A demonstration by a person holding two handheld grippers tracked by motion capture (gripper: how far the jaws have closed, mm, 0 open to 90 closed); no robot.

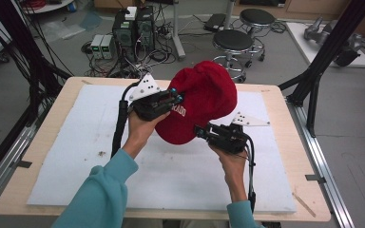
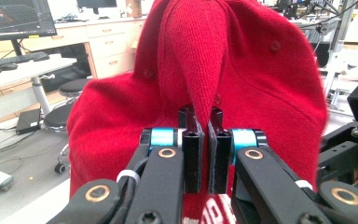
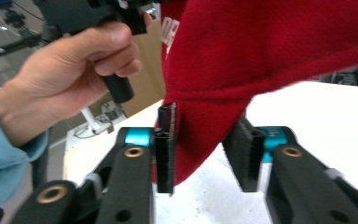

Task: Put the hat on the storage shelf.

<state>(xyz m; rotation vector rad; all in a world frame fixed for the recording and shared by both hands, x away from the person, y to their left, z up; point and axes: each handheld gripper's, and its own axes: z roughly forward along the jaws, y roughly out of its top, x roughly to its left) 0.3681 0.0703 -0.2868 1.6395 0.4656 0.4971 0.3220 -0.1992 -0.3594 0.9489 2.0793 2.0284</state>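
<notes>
Red cap (image 1: 204, 97): held up in the air over the middle of the white mat (image 1: 76, 156), nearer the mat's far edge than its near edge; no part of it is seen touching the mat.
Cap, direction: crown toward the far edge of the tabletop (image 1: 43, 114) and tipped upward; the lower rim, beside white lettering, faces the person. Its long axis runs roughly from the near side to the far side, slightly tilted.
Left gripper (image 1: 173, 97): clenched on a raised fold of the cap's fabric; in the left gripper view the jaws stand nearly together with the red ridge pinched between them (image 2: 200, 126).
Right gripper (image 1: 200, 131): jaws parted, straddling the cap's lower edge; in the right gripper view one jaw lies against the fabric and the other stands apart from it (image 3: 205, 140), so it is not gripping.
Hands: left hand (image 1: 140, 126) and right hand (image 1: 230, 159) each grasp a gripper handle, sleeves entering from the near edge.
Open room: bare mat on the left side, the right side and along the near edge; a few dark specks lie left of centre.
Table edges: a wooden margin shows around the mat on all sides; black frame legs (image 1: 321, 61) stand past the right far corner.
</notes>
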